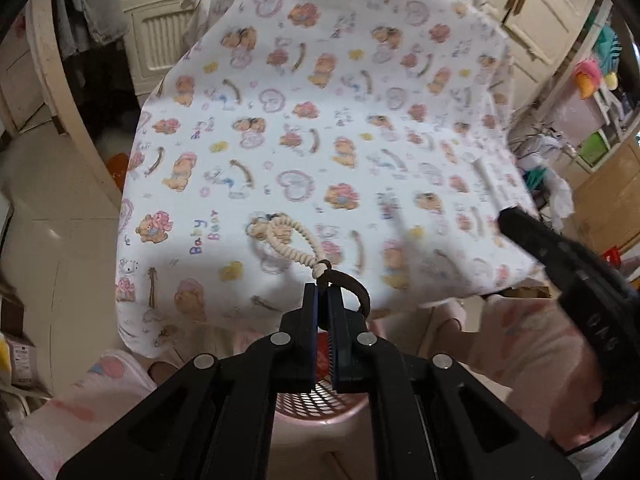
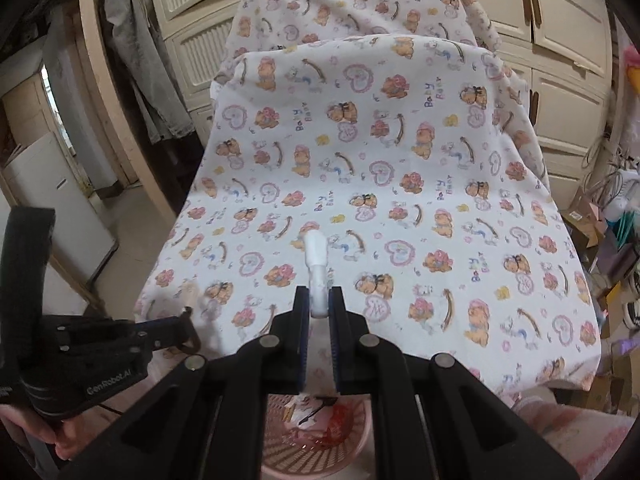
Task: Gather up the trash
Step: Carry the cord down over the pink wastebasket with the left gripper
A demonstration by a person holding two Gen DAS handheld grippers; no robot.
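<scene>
**Both grippers held trash above the pink basket**

The left gripper (image 1: 322, 292) was clamped shut on a dark brown loop (image 1: 352, 286) tied to a beige braided cord (image 1: 286, 240); the cord hung out in front of its fingertips, over a surface draped in a white cloth (image 1: 320, 140) printed with bears and hearts. The right gripper (image 2: 319, 300) was closed on the lower end of a small white plastic tube (image 2: 317, 264), which stuck up and forward from between its fingers, also over the printed cloth.

Below both grippers, near the front edge of the cloth, stood a pink perforated basket (image 2: 296, 456). In the right wrist view it already contained scraps, among them something red (image 2: 340, 420) and pale paper-like pieces (image 2: 302, 410). The left wrist view showed only the basket's mesh and rim behind the fingers.

Each gripper appeared in the other's view, out to the side. A person's pink-patterned sleeve (image 1: 532, 352) showed at the right gripper.
</scene>
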